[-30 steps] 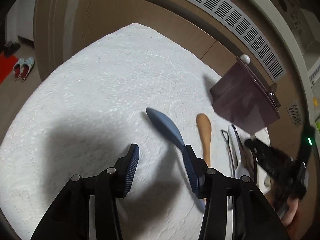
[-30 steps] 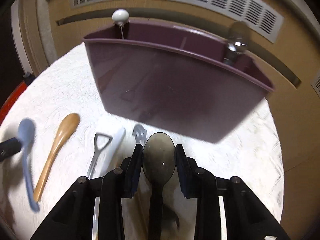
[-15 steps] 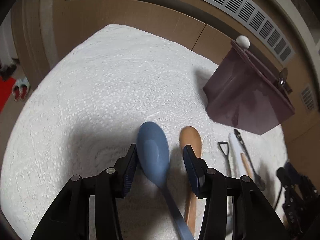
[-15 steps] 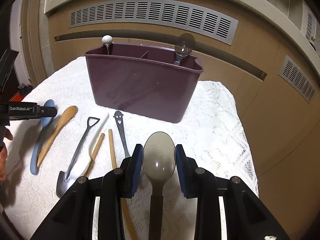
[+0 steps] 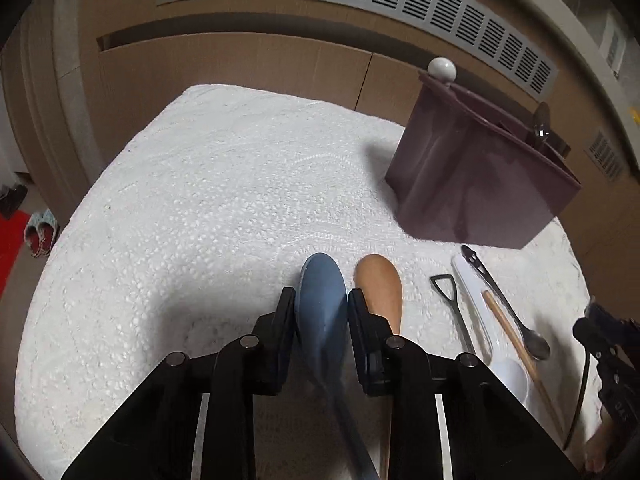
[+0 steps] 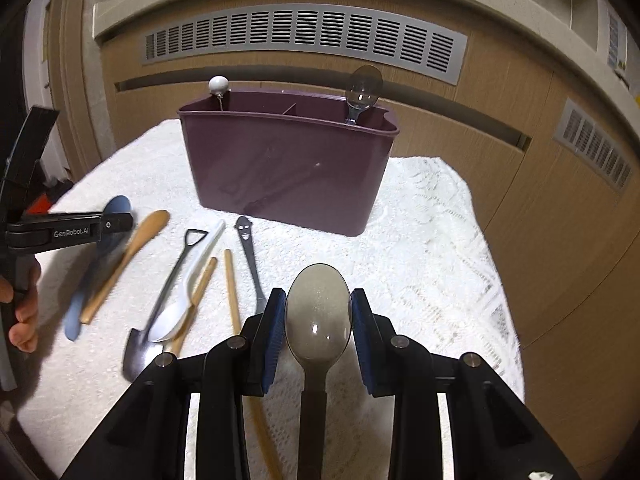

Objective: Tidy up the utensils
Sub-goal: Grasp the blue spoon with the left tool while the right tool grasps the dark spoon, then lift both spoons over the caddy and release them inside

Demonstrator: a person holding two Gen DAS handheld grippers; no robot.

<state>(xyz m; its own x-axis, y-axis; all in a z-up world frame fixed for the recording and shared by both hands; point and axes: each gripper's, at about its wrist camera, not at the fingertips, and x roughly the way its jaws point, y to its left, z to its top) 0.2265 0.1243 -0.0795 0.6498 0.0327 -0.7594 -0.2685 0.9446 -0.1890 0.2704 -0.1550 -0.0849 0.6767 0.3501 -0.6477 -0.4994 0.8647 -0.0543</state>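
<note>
The left gripper point(image 5: 321, 312) has just been closing, and the blue spoon point(image 5: 323, 304) sits bowl-forward between its two fingers, which now pinch the bowl at both edges; the handle runs back beneath the gripper body, blurred, so whether the spoon is off the cloth cannot be told. Just to the right of it the wooden spoon point(image 5: 380, 288) lies flat on the white lace tablecloth point(image 5: 200, 208), beside the right-hand finger. The right gripper point(image 6: 318, 320) holds a translucent grey spoon point(image 6: 318, 316) the same way, its blue pads clamped on either side of the bowl, handle trailing back between the arms. Ahead of that gripper stands the purple caddy point(image 6: 288, 168), divided into compartments, with a white-knobbed utensil point(image 6: 218, 85) upright at its left end and a clear spoon point(image 6: 363, 88) at its right. On the cloth between caddy and grippers lie a shovel-shaped spoon point(image 6: 168, 288), a white spoon point(image 6: 188, 288), two wooden chopsticks point(image 6: 230, 284) and a dark spoon with a face cut into its handle point(image 6: 248, 248).
</note>
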